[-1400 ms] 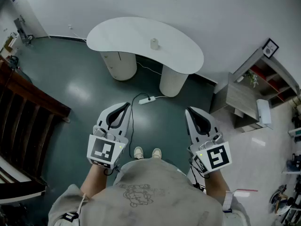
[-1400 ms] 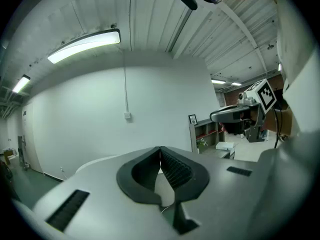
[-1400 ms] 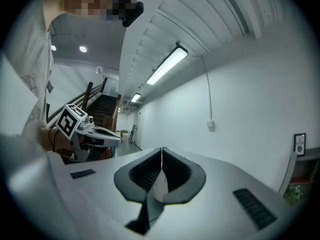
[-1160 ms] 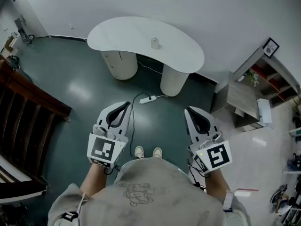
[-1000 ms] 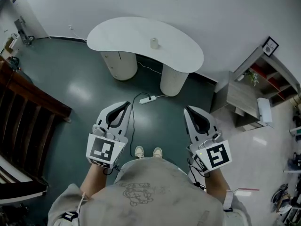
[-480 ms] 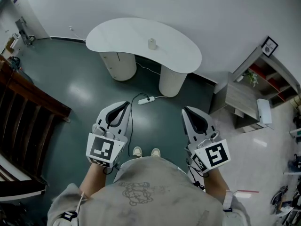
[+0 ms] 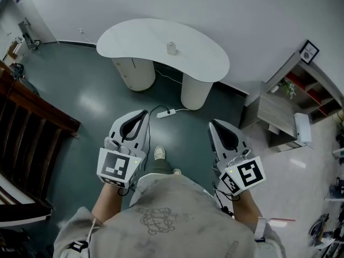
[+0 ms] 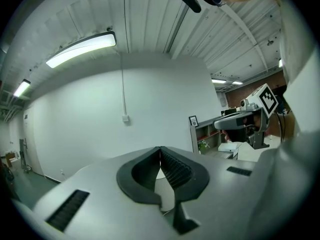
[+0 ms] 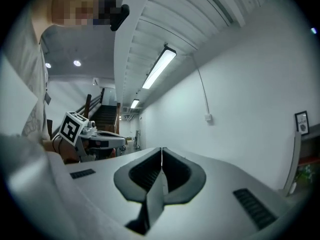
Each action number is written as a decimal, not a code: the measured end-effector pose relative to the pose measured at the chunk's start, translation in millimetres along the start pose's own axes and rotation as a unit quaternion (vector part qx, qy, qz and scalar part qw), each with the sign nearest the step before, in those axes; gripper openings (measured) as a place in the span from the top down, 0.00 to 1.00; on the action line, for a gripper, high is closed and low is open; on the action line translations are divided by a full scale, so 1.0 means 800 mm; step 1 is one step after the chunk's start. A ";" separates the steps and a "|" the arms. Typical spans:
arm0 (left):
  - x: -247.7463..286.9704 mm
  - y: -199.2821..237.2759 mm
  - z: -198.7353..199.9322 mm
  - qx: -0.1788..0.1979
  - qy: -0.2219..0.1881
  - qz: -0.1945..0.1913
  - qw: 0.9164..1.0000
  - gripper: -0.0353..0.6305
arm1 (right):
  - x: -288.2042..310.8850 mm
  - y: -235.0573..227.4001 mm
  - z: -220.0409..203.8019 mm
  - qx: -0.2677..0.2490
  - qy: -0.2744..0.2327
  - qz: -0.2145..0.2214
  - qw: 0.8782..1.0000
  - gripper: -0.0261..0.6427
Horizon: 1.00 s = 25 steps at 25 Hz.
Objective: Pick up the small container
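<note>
Glossy teal floor point(image 7: 88, 93); kidney-shaped white table point(image 7: 137, 36) bears a small cylindrical container point(image 7: 171, 48). Left gripper point(image 8: 160, 149), right gripper point(image 9: 162, 150): ribbed jaws closed.

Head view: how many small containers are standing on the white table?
1. The small container stands alone near the middle of the white table, far ahead of both grippers. The tabletop is fully in view, so none seems hidden.

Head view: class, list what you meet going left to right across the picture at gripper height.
Wooden railing → left gripper → shoe → right gripper → shelf unit
</note>
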<state>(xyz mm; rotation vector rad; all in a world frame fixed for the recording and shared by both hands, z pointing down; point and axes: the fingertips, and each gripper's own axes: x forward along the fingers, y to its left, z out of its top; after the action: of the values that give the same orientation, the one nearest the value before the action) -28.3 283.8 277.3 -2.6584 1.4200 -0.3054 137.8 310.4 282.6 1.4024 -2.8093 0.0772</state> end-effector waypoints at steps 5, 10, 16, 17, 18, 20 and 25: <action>0.022 0.001 -0.014 -0.005 0.004 -0.002 1.000 0.92 | 0.014 -0.019 -0.005 -0.009 -0.004 -0.001 1.000 0.92; 0.051 0.014 -0.024 -0.004 -0.001 0.000 1.000 0.92 | 0.042 -0.038 -0.008 -0.015 -0.012 0.004 1.000 0.92; 0.082 0.051 -0.036 -0.007 0.004 0.001 1.000 0.92 | 0.092 -0.055 -0.014 -0.015 -0.005 0.007 1.000 0.92; 0.088 0.058 -0.038 -0.010 0.005 0.002 1.000 0.92 | 0.102 -0.057 -0.014 -0.013 -0.003 0.009 1.000 0.92; 0.095 0.066 -0.041 -0.013 0.008 0.004 1.000 0.92 | 0.110 -0.059 -0.014 -0.009 -0.002 0.013 1.000 0.92; 0.108 0.078 -0.046 -0.017 0.012 0.005 1.000 0.92 | 0.127 -0.064 -0.013 0.001 0.000 0.021 1.000 0.92; 0.141 0.112 -0.052 -0.021 0.015 -0.001 1.000 0.92 | 0.173 -0.087 -0.016 -0.001 0.009 0.014 1.000 0.92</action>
<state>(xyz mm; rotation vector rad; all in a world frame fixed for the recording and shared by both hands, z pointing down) -49.3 139.6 314.8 -2.6998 1.4498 -0.3199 109.6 158.4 301.6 1.3561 -2.8142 0.0852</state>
